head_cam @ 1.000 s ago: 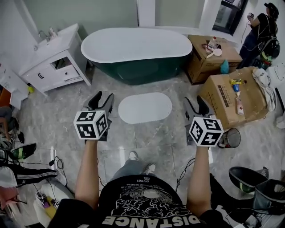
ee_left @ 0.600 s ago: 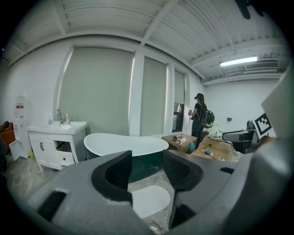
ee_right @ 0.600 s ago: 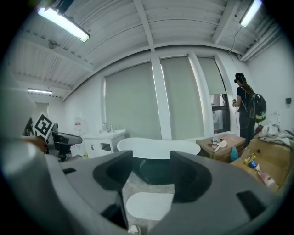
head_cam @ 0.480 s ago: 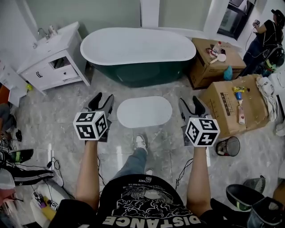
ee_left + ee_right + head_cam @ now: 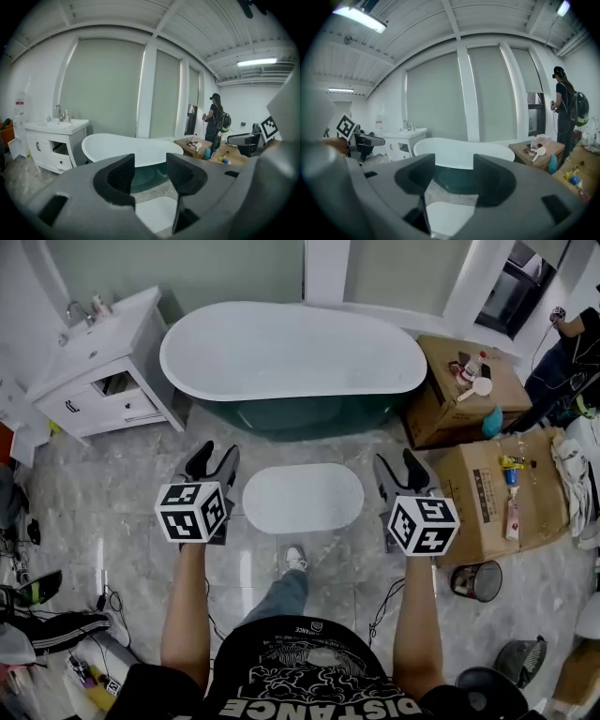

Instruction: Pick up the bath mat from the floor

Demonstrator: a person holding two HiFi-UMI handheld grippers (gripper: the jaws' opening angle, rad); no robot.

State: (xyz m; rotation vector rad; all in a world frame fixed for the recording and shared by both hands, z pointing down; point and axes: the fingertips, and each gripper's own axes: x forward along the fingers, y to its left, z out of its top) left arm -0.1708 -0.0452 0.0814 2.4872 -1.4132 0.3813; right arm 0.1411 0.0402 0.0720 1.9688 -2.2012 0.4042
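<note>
A white oval bath mat [image 5: 303, 498] lies flat on the grey marble floor in front of the tub; it also shows low between the jaws as the mat [image 5: 157, 213] in the left gripper view and the mat [image 5: 440, 213] in the right gripper view. My left gripper [image 5: 213, 461] hovers in the air to the mat's left, open and empty. My right gripper [image 5: 401, 471] hovers to its right, likewise open with nothing between the jaws. Both are held well above the floor.
A green-and-white bathtub [image 5: 291, 357] stands behind the mat. A white vanity [image 5: 98, 357] is at left, cardboard boxes [image 5: 506, 493] with bottles at right, a small bin [image 5: 475, 579] by them. A person [image 5: 567, 362] stands far right. My foot [image 5: 293, 561] is just short of the mat.
I have stepped forward: tub and mat sit closer and lower in the head view. Both grippers stay level on either side of the mat.
</note>
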